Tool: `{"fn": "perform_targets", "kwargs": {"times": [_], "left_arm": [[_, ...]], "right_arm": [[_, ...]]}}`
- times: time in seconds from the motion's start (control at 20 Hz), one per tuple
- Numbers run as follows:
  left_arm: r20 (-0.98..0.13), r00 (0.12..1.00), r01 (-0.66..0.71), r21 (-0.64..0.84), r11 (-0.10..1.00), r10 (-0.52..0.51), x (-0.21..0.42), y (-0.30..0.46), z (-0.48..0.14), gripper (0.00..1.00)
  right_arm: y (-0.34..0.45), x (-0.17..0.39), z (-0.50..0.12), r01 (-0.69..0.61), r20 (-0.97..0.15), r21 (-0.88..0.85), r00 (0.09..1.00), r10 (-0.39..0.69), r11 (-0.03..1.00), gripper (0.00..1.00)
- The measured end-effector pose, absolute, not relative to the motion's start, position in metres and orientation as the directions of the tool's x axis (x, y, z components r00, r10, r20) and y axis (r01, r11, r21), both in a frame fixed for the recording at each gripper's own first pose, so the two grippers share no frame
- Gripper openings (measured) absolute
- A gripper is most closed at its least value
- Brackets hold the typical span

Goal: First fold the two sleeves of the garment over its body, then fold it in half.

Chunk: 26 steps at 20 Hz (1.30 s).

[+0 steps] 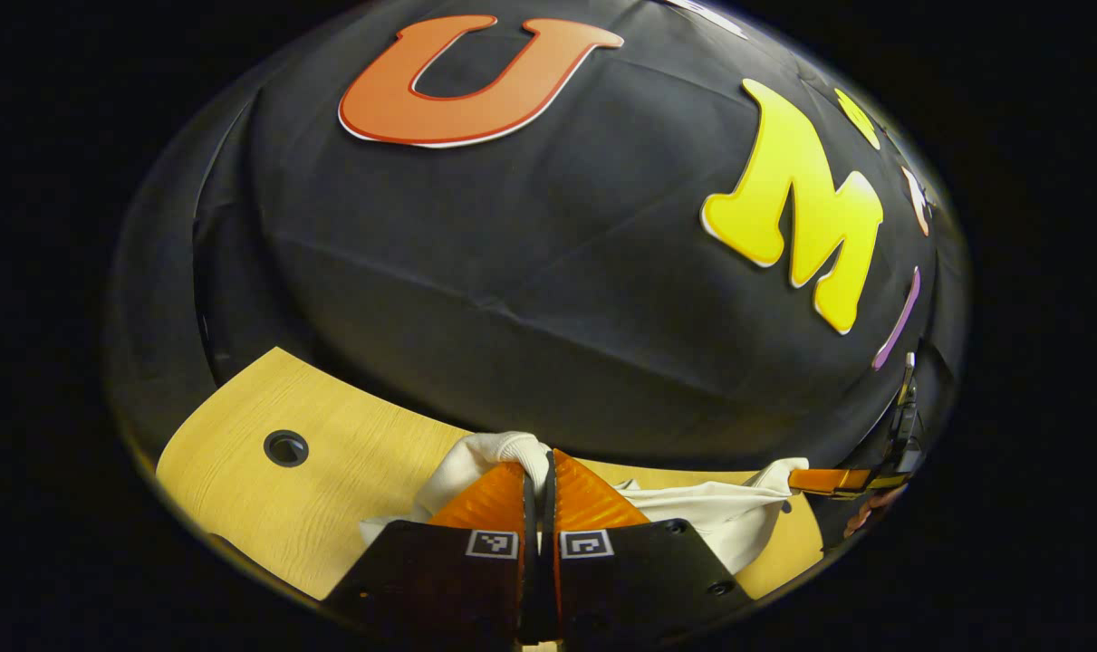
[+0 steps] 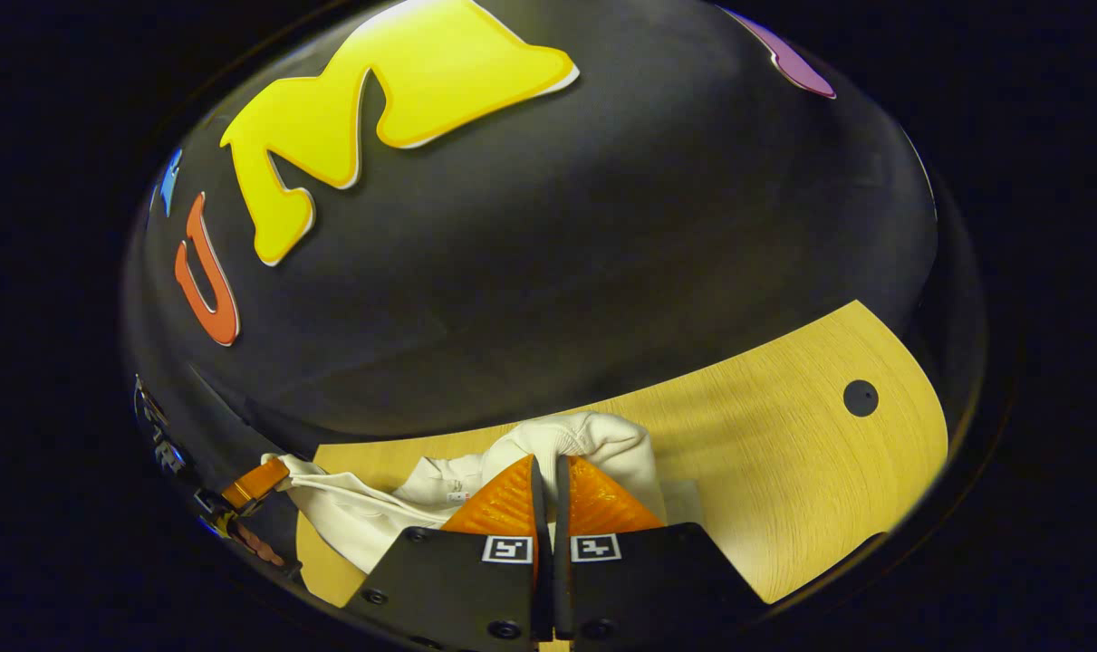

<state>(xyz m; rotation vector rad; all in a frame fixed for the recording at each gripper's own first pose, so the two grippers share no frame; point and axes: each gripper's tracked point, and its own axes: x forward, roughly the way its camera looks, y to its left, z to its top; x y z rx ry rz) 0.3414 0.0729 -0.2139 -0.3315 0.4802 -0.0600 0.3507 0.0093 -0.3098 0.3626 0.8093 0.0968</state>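
Both hand-held grippers, left [image 1: 538, 471] and right [image 2: 548, 475], are pinching bunched edges of the white garment [image 1: 711, 516] with narrow jaws above the desk [image 1: 331, 489], so uneven pulling is risking slipped cloth and a crooked fold.

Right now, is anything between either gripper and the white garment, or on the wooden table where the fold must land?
Nothing visible. The left gripper and the right gripper each pinch the white fabric garment directly, and the light wooden table beyond it shows bare wood with a round dark hole.
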Motion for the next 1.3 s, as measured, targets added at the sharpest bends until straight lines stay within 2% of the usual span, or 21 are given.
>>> {"fn": "perform_targets", "kwargs": {"times": [0.45, 0.5, 0.55, 0.65, 0.7, 0.75, 0.8, 0.9, 0.95, 1.0, 1.1, 1.2, 1.25, 1.3], "left_arm": [[-0.506, 0.856, -0.019, -0.235, 0.972, -0.106, 0.366, 0.069, -0.278, 0.03], [-0.499, 0.86, -0.018, -0.232, 0.973, -0.103, 0.37, 0.068, -0.28, 0.05], [-0.496, 0.862, -0.02, -0.238, 0.971, -0.104, 0.372, 0.066, -0.282, 0.15], [-0.508, 0.855, -0.022, -0.238, 0.971, -0.105, 0.372, 0.061, -0.289, 0.14], [-0.518, 0.848, -0.017, -0.229, 0.973, -0.107, 0.371, 0.059, -0.294, 0.2], [-0.525, 0.844, -0.009, -0.218, 0.976, -0.109, 0.371, 0.058, -0.297, 0.34], [-0.529, 0.841, 0.0, -0.21, 0.978, -0.113, 0.371, 0.055, -0.296, 0.47], [-0.52, 0.847, 0.004, -0.201, 0.98, -0.11, 0.374, 0.053, -0.291, 0.86], [-0.512, 0.853, 0.0, -0.198, 0.98, -0.103, 0.373, 0.053, -0.286, 0.93], [-0.504, 0.858, -0.003, -0.196, 0.981, -0.098, 0.371, 0.053, -0.279, 0.95], [-0.482, 0.873, -0.013, -0.191, 0.982, -0.082, 0.364, 0.057, -0.26, 0.98], [-0.435, 0.899, -0.03, -0.166, 0.986, -0.046, 0.354, 0.066, -0.231, 0.98], [-0.412, 0.91, -0.031, -0.158, 0.987, -0.037, 0.345, 0.068, -0.212, 0.98], [-0.382, 0.924, -0.036, -0.144, 0.989, -0.022, 0.335, 0.073, -0.191, 0.98]], "right_arm": [[0.019, 0.371, -0.374, 0.025, -0.715, 0.22, 0.685, 0.144, 0.975, 0.0], [0.019, 0.373, -0.376, 0.017, -0.71, 0.207, 0.691, 0.138, 0.978, 0.0], [0.018, 0.371, -0.379, 0.014, -0.712, 0.198, 0.69, 0.134, 0.98, 0.04], [0.018, 0.37, -0.381, 0.023, -0.711, 0.206, 0.69, 0.134, 0.978, 0.07], [0.019, 0.372, -0.382, 0.03, -0.707, 0.21, 0.695, 0.131, 0.977, 0.1], [0.02, 0.373, -0.383, 0.027, -0.701, 0.214, 0.7, 0.134, 0.976, 0.14], [0.021, 0.374, -0.384, 0.024, -0.699, 0.208, 0.703, 0.131, 0.978, 0.11], [0.02, 0.376, -0.379, 0.012, -0.687, 0.202, 0.714, 0.134, 0.979, 0.25], [0.017, 0.378, -0.375, 0.008, -0.675, 0.195, 0.727, 0.128, 0.981, 0.37], [0.013, 0.376, -0.369, 0.01, -0.668, 0.188, 0.735, 0.12, 0.982, 0.36], [0.011, 0.367, -0.352, 0.005, -0.648, 0.182, 0.753, 0.116, 0.983, 0.59], [0.007, 0.356, -0.329, 0.002, -0.62, 0.166, 0.777, 0.103, 0.986, 0.76], [0.005, 0.347, -0.311, -0.004, -0.598, 0.154, 0.796, 0.097, 0.988, 0.76], [0.003, 0.34, -0.291, -0.009, -0.568, 0.142, 0.818, 0.089, 0.99, 0.7]]}}
